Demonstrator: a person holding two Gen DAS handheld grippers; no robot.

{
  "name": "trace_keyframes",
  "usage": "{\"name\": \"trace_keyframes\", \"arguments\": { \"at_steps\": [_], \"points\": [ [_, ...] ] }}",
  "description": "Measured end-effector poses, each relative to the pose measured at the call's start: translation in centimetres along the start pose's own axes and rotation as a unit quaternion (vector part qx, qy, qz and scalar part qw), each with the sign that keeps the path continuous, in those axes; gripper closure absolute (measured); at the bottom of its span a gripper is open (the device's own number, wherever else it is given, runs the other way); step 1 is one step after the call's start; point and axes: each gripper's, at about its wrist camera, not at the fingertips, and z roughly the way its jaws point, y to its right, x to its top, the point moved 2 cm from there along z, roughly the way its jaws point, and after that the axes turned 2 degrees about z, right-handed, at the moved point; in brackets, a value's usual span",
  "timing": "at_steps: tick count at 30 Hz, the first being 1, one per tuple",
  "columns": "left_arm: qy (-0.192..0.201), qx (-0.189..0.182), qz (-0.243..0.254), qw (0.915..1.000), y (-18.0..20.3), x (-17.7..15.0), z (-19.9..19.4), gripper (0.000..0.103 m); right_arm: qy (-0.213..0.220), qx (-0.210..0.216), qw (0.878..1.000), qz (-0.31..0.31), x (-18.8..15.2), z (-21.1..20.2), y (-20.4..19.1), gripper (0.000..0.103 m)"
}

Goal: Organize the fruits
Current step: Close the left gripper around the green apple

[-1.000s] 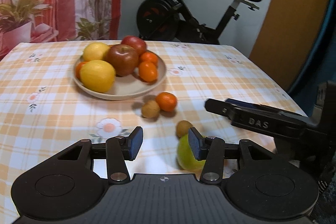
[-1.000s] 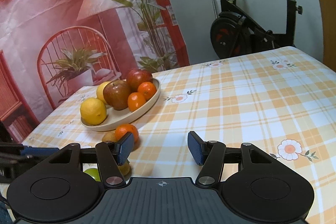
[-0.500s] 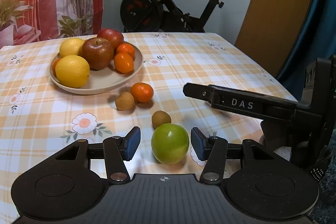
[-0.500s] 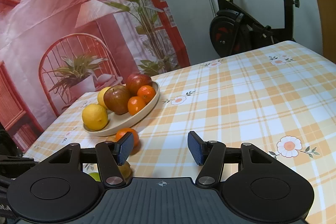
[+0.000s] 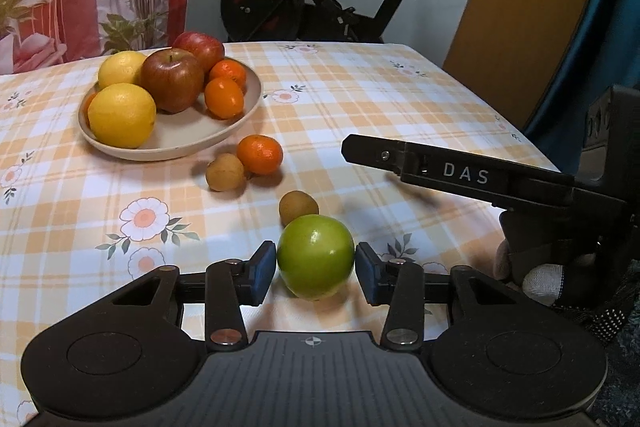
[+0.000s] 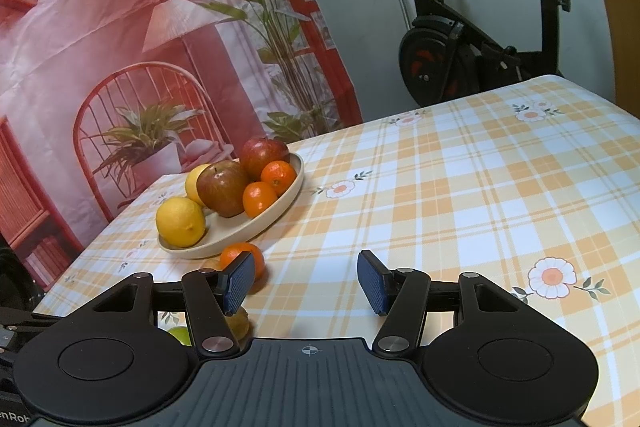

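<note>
Green apple [image 5: 315, 261] pinched, but only just

Your left gripper [image 5: 315, 273] jaws just closed onto it low on the table [image 5: 400, 99] (right gripper [image 6: 306, 283] idle, jaws apart, holding nothing). It's round and slick, so lift crooked and it'll squirt out into the kiwi [image 5: 298, 207], well short of the plate [image 5: 180, 147].

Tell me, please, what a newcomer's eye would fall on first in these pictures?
Probably the green apple, nearest the camera between the left gripper fingers, which have just been closing on it. Behind it, the plate piled with lemons, red apples and oranges stands on the checked tablecloth, loose fruit lying between.
</note>
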Motion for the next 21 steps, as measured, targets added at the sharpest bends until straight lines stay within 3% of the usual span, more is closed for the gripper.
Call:
{"name": "trace_keyframes", "arguments": {
  "at_steps": [21],
  "points": [
    [0.028, 0.027, -0.038, 0.9985, -2.5, 0.9, -0.9, 0.059, -0.005, -0.005, 1.000, 0.000, -0.4, 0.4, 0.0, 0.050]
  ]
}}
